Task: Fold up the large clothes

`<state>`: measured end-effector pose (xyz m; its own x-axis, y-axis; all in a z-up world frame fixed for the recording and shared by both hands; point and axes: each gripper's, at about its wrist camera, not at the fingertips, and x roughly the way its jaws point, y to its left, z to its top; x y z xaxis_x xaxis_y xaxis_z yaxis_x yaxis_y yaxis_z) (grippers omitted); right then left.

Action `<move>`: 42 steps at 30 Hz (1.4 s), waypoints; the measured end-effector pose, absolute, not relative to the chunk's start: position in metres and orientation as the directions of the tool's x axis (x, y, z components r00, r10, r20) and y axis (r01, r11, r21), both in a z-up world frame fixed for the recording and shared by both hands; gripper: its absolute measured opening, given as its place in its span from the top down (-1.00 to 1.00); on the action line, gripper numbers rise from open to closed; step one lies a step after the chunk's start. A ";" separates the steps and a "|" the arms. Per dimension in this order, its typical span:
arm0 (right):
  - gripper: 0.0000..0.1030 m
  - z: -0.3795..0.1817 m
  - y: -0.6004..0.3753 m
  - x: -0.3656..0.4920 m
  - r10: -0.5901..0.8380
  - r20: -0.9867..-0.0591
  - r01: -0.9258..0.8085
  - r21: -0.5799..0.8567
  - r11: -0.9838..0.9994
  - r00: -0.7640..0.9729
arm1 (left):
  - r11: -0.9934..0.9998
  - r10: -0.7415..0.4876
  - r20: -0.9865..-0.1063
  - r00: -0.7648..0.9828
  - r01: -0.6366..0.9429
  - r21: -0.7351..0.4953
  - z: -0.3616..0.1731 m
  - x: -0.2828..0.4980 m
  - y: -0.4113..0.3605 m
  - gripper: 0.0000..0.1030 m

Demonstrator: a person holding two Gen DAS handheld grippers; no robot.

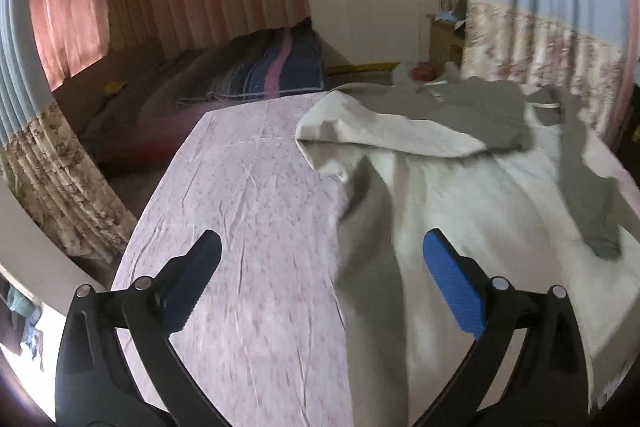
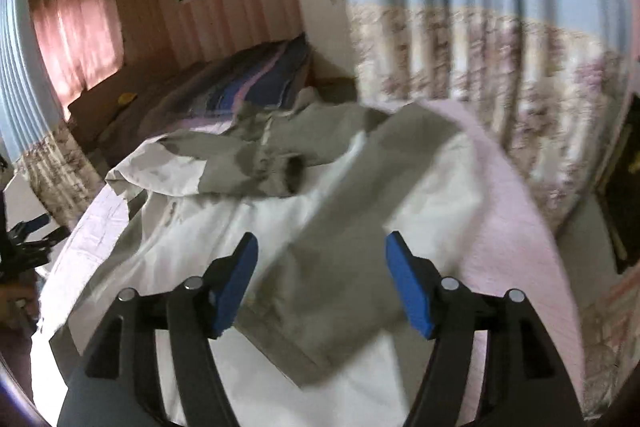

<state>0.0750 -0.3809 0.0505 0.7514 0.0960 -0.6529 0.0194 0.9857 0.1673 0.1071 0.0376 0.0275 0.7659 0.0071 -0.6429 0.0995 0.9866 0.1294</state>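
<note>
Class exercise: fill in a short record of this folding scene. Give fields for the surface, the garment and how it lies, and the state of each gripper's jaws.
Surface: table under a pink patterned cloth
Garment: white and grey jacket, spread on the cloth, both sleeves folded across the body
Left gripper: jaws open, nothing between them
Right gripper: jaws open above a grey sleeve, not gripping it

1. The jacket (image 1: 460, 195), white with grey panels, lies spread and rumpled on the pink tabletop (image 1: 248, 187).
2. Both sleeves are folded across its body.
3. Its grey collar end lies farthest along the tabletop.
</note>
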 end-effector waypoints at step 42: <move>0.85 -0.045 -0.449 0.279 -0.047 -0.816 0.030 -0.036 0.999 0.576 | 0.968 0.153 -0.724 0.673 0.045 0.246 -0.018 0.301 -0.087 -0.94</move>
